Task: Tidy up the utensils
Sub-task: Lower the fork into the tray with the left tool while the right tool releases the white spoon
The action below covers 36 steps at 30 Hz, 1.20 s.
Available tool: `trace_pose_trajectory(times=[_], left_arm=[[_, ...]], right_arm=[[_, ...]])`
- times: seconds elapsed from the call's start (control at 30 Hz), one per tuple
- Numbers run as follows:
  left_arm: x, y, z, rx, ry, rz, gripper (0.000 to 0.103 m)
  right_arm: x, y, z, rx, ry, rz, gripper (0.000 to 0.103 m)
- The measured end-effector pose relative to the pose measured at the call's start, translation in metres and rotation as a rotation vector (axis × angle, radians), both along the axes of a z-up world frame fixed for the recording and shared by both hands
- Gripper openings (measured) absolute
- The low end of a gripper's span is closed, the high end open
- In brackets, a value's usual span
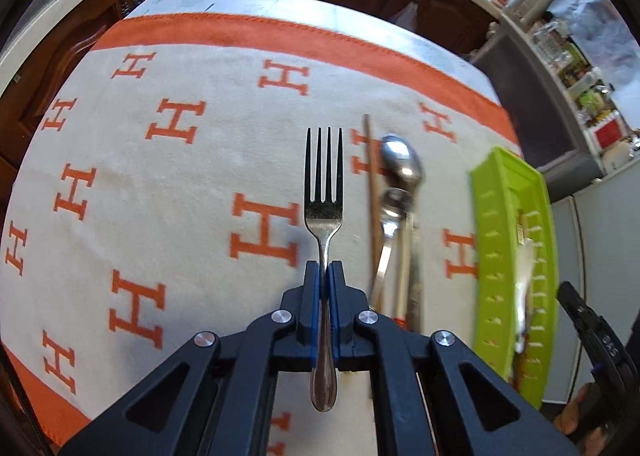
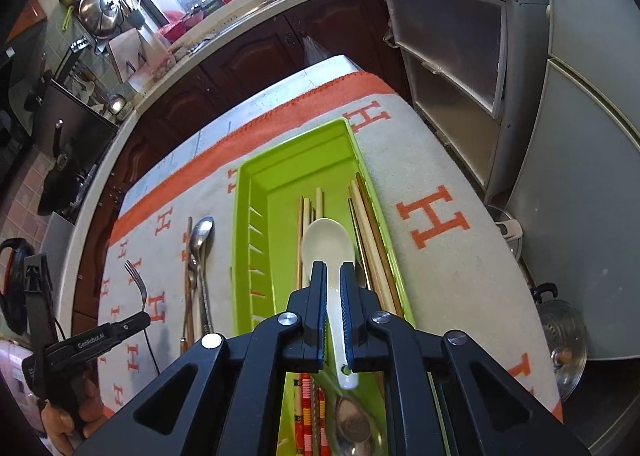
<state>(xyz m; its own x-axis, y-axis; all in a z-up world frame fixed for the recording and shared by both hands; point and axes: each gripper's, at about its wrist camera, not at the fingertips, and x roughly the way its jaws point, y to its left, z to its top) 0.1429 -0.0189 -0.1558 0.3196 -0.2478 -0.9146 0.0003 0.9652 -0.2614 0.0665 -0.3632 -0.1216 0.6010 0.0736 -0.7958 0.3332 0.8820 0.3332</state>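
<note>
Left claw (image 1: 324, 270) pinches the fork (image 1: 323, 191) handle — right claw (image 2: 333, 270) grips the white spoon (image 2: 329, 244) over the green tray (image 2: 256, 191).

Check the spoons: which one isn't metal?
The white spoon in the right claw, over the green tray. It is matte white; the spoons on the cloth are shiny metal.

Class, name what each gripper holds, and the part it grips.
Left gripper holds the fork by its handle. Right gripper holds the white spoon by its handle.
</note>
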Motion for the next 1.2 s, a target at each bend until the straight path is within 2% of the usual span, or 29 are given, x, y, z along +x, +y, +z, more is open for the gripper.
trace_pose_trajectory(times=[0.1,0.27,0.4,0.6,0.8,0.87,0.93,1.03,1.2], left_arm=[[-0.012,-0.014,0.018,-0.062,-0.002,-0.047,0.002],[-0.019,-0.068,0.051,-0.138,-0.022,-0.182,0.002],[-0.024,-0.117,0.06,-0.14,-0.032,-0.273,0.002],[-0.013,-0.18,0.037,-0.079,-0.007,-0.349,0.002],[0.004,-0.205,0.007,-0.034,0.016,-0.342,0.002],[0.005,-0.208,0.006,-0.022,0.01,-0.348,0.01],[0.002,-0.207,0.011,-0.028,-0.01,-0.359,0.029],[-0.008,-0.201,0.029,-0.012,-0.078,-0.375,0.048],[-0.027,-0.18,0.057,0.033,-0.162,-0.381,0.061]], right_arm=[[-0.013,-0.002,0.008,0.018,-0.021,-0.005,0.007],[-0.038,-0.001,0.022,0.018,-0.066,-0.018,0.007],[-0.056,-0.004,0.032,-0.015,-0.082,-0.046,0.007],[-0.076,-0.02,0.032,0.003,-0.08,-0.084,0.007],[-0.089,-0.03,0.026,0.006,-0.068,-0.112,0.007],[-0.088,-0.028,0.026,-0.008,-0.066,-0.11,0.007],[-0.087,-0.026,0.026,-0.018,-0.066,-0.103,0.008],[-0.085,-0.02,0.028,-0.026,-0.066,-0.088,0.009],[-0.075,-0.006,0.029,-0.037,-0.062,-0.058,0.009]])
